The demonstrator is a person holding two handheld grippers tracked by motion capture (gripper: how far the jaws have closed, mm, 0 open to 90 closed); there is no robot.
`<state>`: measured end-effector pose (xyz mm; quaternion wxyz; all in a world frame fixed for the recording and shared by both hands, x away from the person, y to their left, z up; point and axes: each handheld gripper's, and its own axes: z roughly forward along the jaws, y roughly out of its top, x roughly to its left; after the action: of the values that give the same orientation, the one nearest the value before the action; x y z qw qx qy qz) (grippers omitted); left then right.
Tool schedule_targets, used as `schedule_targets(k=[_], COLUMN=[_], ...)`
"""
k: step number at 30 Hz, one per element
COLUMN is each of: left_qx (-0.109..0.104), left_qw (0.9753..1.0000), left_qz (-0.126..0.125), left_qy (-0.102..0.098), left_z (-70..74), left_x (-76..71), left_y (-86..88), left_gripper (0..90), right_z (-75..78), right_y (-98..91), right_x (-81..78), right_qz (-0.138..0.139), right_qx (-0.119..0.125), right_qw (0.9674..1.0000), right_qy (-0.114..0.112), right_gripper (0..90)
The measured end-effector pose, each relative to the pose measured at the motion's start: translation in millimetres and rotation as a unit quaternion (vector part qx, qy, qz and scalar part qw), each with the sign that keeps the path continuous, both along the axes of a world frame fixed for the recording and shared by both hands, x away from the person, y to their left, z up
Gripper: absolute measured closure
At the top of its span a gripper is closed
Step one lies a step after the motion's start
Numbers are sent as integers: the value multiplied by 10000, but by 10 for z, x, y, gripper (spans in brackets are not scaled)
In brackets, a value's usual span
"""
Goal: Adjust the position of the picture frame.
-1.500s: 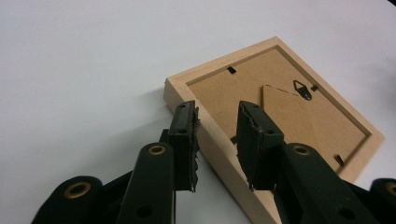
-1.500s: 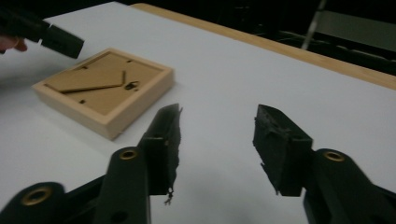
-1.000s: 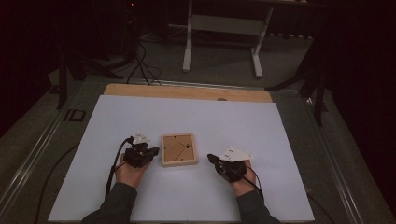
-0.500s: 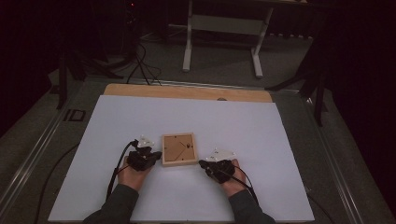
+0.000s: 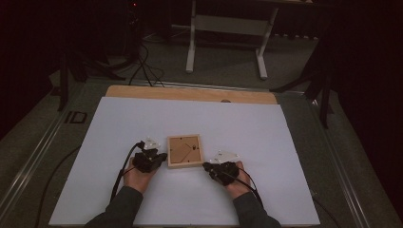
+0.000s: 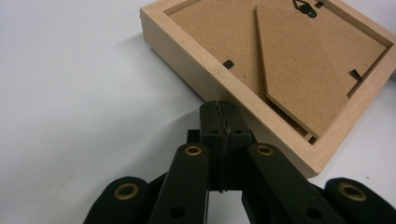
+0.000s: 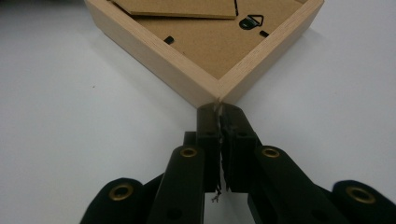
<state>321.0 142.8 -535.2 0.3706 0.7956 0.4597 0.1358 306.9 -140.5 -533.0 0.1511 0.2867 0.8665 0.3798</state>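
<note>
High view: picture frame (image 5: 184,150) lies back-up, untouched. Left gripper (image 6: 219,109) and right gripper (image 7: 219,109), jaws pressed together, nose its edge and corner; everything remains undone.

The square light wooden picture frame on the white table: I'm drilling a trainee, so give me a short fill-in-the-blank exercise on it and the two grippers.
1. The square light wooden picture frame lies with its brown backing board facing ____.
2. The left gripper has its jaws ____.
3. The right gripper points at a ____ of the frame.
4. The frame rests on a ____ table sheet.

Missing words: up; shut; corner; white
</note>
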Motion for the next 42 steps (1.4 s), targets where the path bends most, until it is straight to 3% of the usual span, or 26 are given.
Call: schedule_targets(k=[3, 33, 38, 42], left_qx=[-3, -221, -407, -495], left_qw=[10000, 9997, 9992, 9988], left_qz=[18, 49, 24, -6], left_qy=[0, 25, 41, 46], left_z=[-4, -5, 14, 33], left_x=[9, 20, 25, 17], left_y=[-1, -105, -71, -57], left_gripper=[897, 897, 891, 861], right_z=[4, 12, 16, 76], right_y=[1, -75, -80, -105], right_x=[-11, -51, -43, -55], right_qz=[34, -30, -8, -96], right_qx=[-92, -143, -133, 10], right_qw=[9999, 9999, 9999, 9997], right_qy=[-36, -50, -53, -229], right_gripper=[897, 898, 897, 897])
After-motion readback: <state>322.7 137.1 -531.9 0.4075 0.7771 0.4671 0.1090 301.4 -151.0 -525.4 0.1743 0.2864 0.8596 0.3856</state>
